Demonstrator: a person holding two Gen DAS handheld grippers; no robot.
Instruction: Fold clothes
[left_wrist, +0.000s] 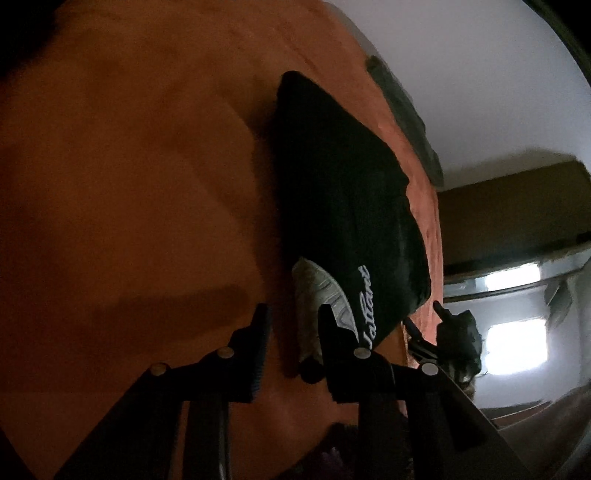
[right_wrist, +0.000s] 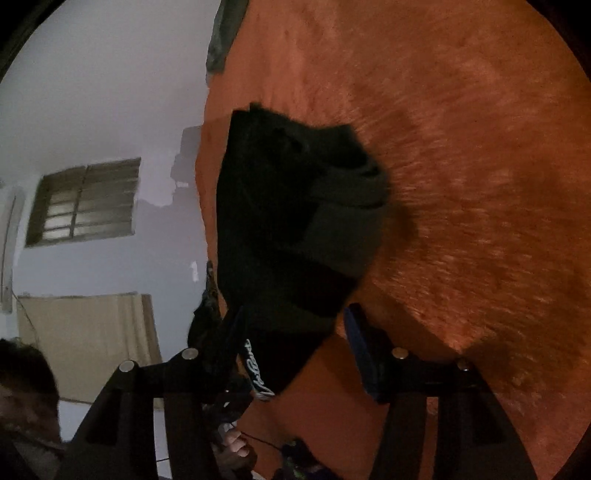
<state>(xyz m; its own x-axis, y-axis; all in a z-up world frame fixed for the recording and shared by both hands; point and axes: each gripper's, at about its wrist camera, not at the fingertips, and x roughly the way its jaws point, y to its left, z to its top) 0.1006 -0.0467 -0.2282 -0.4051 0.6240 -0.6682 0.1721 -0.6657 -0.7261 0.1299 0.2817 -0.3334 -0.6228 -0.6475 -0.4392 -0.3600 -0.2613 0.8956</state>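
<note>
While both cameras tilt hard, I see the black garment (left_wrist: 332, 192) lying folded into a compact bundle on the orange blanket (left_wrist: 129, 166) that covers the bed. White script lettering (left_wrist: 364, 306) runs along its near end, and a pale patterned patch (left_wrist: 314, 295) shows beside that lettering.

My left tool (left_wrist: 291, 317) stands with its jaws spread a little; the pale patch sits just past the gap, one finger crosses in front of it, and I cannot tell whether that finger touches the cloth. Nothing is pinched.

From the right wrist view, my right tool (right_wrist: 295, 325) has its jaws spread wider, and the near corner of the garment (right_wrist: 280, 221) with the lettering (right_wrist: 255, 373) lies between them; the pads do not press on it. A greyer inner fold (right_wrist: 347, 229) shows on the bundle's far side.

Beyond the bed edge I see a pale wall (right_wrist: 103, 92), a barred window (right_wrist: 85, 201) and a person's fingers (right_wrist: 236, 443) low in the picture. The surface blurs around the bundle.
</note>
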